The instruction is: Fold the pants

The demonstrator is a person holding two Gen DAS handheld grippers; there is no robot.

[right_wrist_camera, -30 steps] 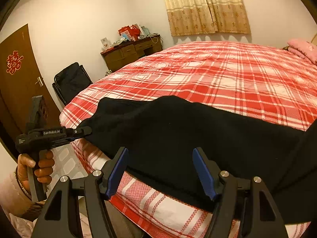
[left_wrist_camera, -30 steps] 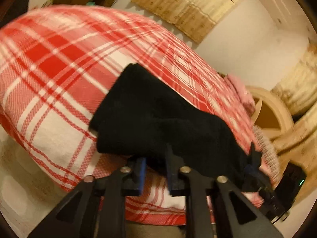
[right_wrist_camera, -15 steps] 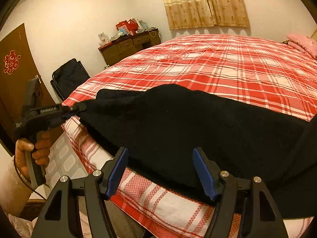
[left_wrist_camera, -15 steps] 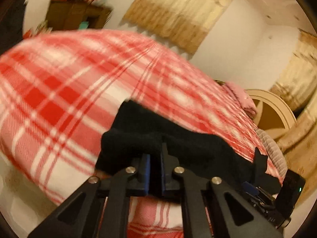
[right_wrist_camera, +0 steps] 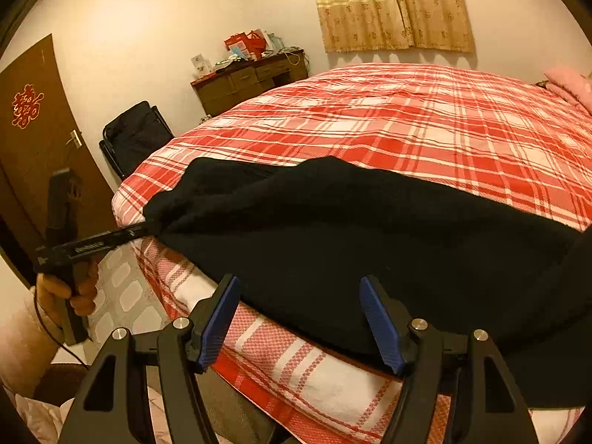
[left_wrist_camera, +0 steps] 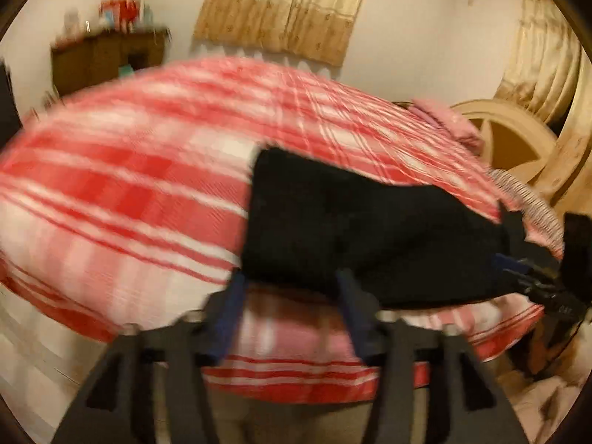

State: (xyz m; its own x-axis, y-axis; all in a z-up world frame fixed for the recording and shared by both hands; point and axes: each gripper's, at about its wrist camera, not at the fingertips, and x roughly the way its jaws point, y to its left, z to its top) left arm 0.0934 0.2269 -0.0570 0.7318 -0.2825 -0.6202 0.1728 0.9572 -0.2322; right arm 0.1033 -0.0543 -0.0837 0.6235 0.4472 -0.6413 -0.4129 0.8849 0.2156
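on plaid bed (right_wrist_camera: pixel 407 118), black pants (right_wrist_camera: pixel 351 229)

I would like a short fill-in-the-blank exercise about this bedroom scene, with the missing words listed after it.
1. The black pants lie on a bed cover with a red and white ____ pattern.
2. The wooden desk stands against the ____.
3. The curtain is ____ in colour.
4. The door carries a ____ ornament.

Missing words: plaid; wall; beige; red
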